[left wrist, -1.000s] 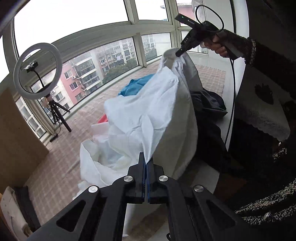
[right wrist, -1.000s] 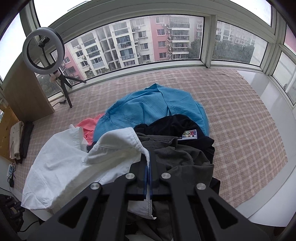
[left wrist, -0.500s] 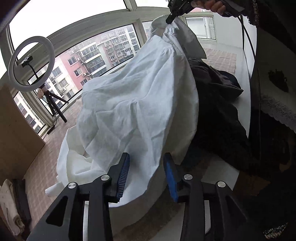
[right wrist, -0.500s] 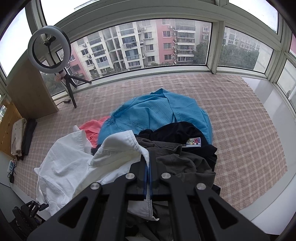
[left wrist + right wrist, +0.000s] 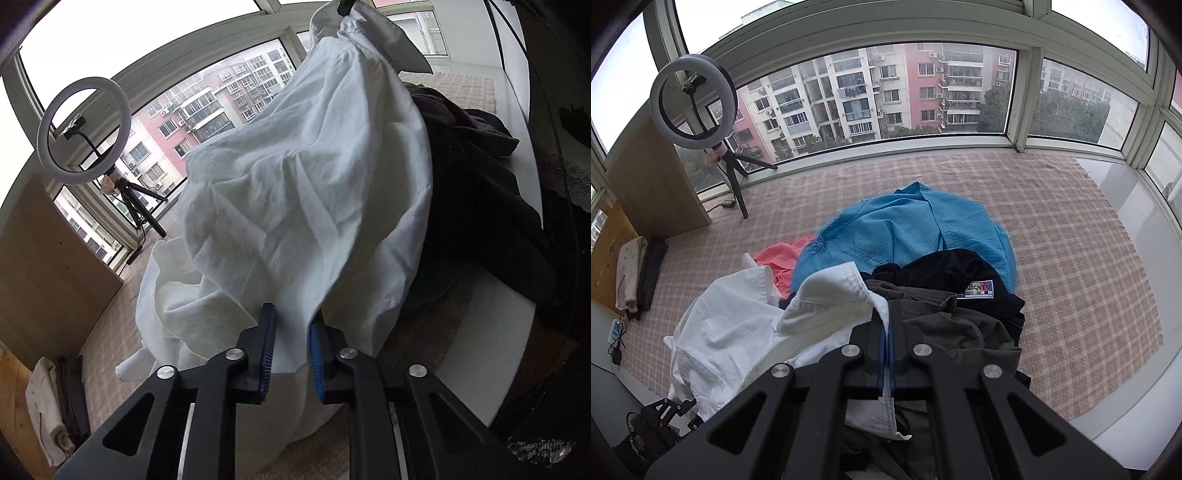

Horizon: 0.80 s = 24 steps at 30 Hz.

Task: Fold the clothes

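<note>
Two hand-held grippers work the white shirt (image 5: 306, 192): the right hand-held gripper (image 5: 886, 354) is clenched on its collar, lifting it above the clothes pile, while the left hand-held gripper (image 5: 290, 354), released, should close on the near hem.

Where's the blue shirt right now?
In the right wrist view the blue shirt lies mid-frame on the checked mat, behind the black garment, with the pink one at its left edge.
</note>
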{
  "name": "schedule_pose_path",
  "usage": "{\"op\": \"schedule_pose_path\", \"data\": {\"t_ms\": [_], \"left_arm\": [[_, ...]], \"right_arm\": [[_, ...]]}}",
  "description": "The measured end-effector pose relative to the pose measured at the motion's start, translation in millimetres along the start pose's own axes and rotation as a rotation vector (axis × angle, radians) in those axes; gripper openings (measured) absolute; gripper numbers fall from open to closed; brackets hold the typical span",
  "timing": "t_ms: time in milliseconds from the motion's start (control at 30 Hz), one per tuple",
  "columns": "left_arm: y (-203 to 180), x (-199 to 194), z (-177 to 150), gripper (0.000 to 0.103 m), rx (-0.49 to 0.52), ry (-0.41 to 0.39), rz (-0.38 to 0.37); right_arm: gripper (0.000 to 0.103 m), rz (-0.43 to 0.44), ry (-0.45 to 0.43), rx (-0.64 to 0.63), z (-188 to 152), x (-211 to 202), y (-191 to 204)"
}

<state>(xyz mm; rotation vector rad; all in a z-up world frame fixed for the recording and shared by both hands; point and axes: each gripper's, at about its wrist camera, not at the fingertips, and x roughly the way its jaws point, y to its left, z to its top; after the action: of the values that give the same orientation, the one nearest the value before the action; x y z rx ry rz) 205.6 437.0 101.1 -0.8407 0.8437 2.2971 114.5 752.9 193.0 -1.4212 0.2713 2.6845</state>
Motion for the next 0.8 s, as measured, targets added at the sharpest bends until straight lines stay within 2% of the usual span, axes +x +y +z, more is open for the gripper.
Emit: {"op": "schedule_pose_path", "data": {"t_ms": [200, 233, 367, 500, 567, 700, 733, 800], "left_arm": [[25.6, -21.6, 1.8, 0.001, -0.071, -0.032, -0.032], [39.2, -28.8, 4.6, 0.001, -0.106, -0.04, -0.038], [126.0, -80.4, 26.4, 0.001, -0.221, -0.127, 0.037], [217.6, -154.7, 49.0, 0.001, -0.284, -0.231, 0.126], [247.7, -194.1, 54.1, 0.001, -0.276, -0.279, 0.177], [279.5, -259.6, 46.3, 0.001, -0.256, -0.375, 0.226], [280.0, -269.4, 41.5, 0.001, -0.255, -0.385, 0.217], [280.7, -278.2, 32.1, 0.001, -0.219, -0.371, 0.223]], "right_arm": [[0.001, 0.004, -0.017, -0.012, 2.2, -3.0, 7.5], [0.001, 0.014, -0.022, -0.01, 3.0, -4.7, 8.5], [0.001, 0.094, -0.076, -0.007, 20.1, -29.4, 27.0], [0.001, 0.213, -0.231, -0.045, 52.1, -97.3, 80.4], [0.001, 0.26, -0.341, -0.078, 64.1, -146.9, 112.5], [0.001, 0.386, -0.594, -0.082, 71.9, -250.2, 163.0], [0.001, 0.406, -0.629, -0.076, 74.3, -268.3, 176.1], [0.001, 0.339, -0.606, -0.121, 87.5, -292.7, 218.4]]}}
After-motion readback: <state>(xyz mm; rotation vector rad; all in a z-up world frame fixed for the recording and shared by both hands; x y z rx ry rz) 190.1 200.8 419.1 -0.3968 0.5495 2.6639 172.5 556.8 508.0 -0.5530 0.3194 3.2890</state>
